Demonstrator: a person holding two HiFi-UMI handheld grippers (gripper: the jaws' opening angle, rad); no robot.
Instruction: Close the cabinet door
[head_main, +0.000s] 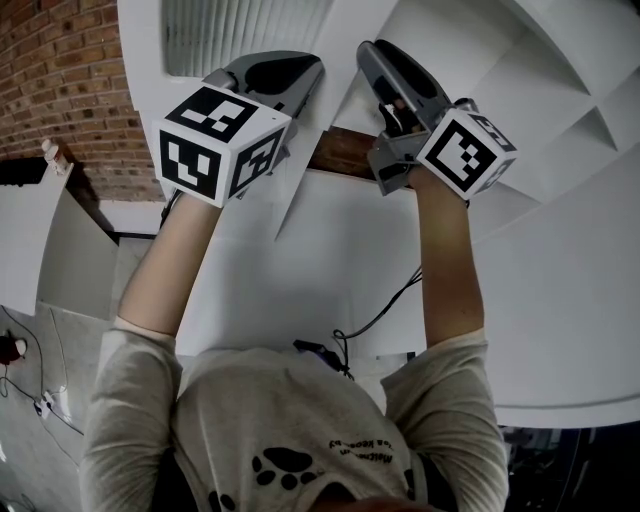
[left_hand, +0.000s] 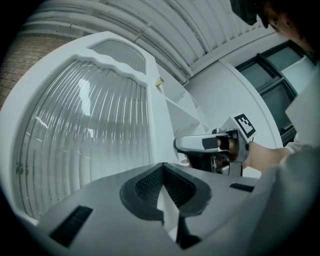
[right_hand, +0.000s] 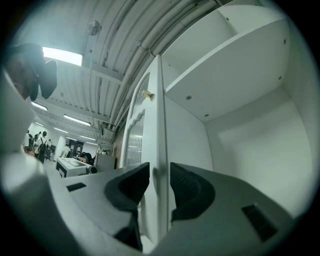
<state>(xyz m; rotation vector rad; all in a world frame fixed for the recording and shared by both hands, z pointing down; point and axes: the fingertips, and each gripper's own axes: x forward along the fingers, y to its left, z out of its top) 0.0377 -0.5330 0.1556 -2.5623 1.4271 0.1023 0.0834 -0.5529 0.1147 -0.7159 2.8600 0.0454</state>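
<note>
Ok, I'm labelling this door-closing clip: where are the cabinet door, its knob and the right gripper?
cabinet door (left_hand: 90, 130), left gripper view, on its ribbed glass panel.
knob (right_hand: 146, 93), right gripper view, on the knob's head.
right gripper (right_hand: 160, 172), right gripper view, midway between its fingertips, at the door's edge.

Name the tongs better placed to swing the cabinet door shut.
Right. The right tongs clasp the cabinet door by its free edge, so a push would likely swing it closed. The left tongs are shut on nothing and only face the door's ribbed glass.
</note>
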